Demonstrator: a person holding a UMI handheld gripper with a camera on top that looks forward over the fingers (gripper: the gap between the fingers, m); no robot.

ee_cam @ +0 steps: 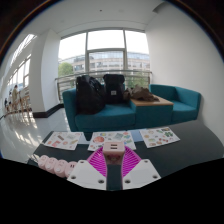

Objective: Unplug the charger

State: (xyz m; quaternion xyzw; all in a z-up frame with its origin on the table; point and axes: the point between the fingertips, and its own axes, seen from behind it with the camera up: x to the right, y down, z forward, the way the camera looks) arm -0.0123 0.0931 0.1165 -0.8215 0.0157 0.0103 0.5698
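Note:
A small white charger block (113, 147) sits between my gripper's (113, 152) two fingertips. Both pink pads (100, 158) close in against its sides, so the gripper is shut on the charger and holds it above a dark table (190, 150). No cable or socket shows ahead of the charger. A pale pinkish strip-like object (55, 165) lies on the table just left of the left finger; I cannot tell whether it is a power strip.
Three printed sheets (65, 140), (112, 136), (160, 136) lie on the table beyond the fingers. Behind the table stands a teal sofa (165, 110) with two black backpacks (90, 93), (115, 90) on it. Large windows (105, 50) fill the back wall.

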